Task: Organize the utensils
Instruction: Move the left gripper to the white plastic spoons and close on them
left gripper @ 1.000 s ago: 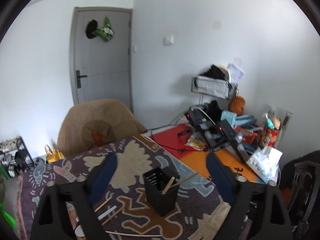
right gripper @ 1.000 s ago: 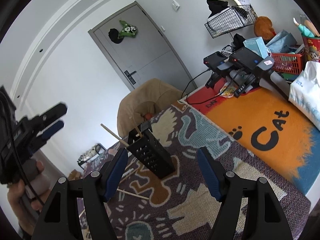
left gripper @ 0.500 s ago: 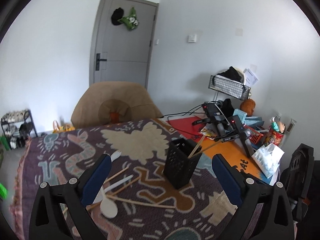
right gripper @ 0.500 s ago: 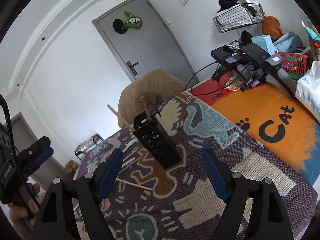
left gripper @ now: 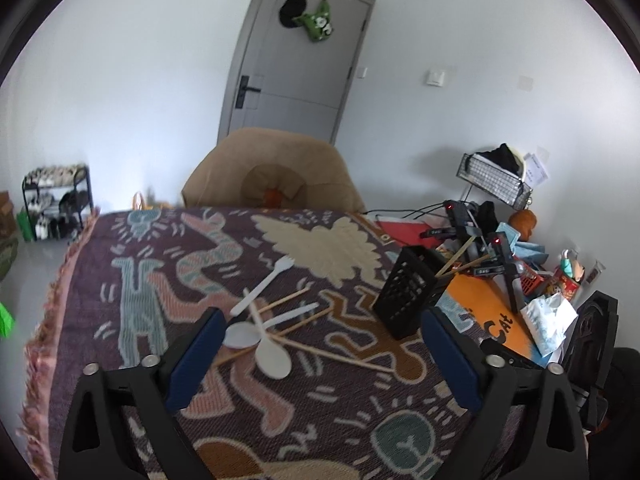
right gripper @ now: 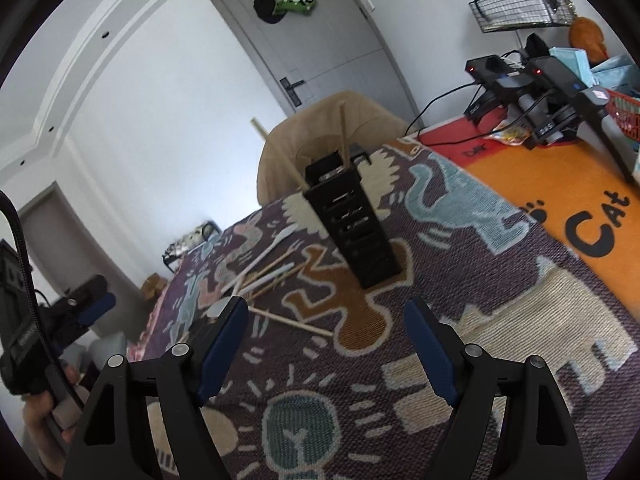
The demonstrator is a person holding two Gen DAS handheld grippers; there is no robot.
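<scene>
A black perforated utensil holder stands on the patterned cloth with two wooden chopsticks in it; it also shows in the right wrist view. Left of it lies a pile of utensils: a white plastic fork, a white spoon, a white knife and several wooden chopsticks. The pile shows in the right wrist view. My left gripper is open and empty above the pile. My right gripper is open and empty in front of the holder.
The patterned woven cloth covers the table. An orange mat lies at the right with black devices, cables, a red basket and a white bag. A tan chair stands behind the table.
My left gripper has swung left and back, so the utensil pile now sits between its fingers. My right gripper has moved closer to the holder. Both stay open.
</scene>
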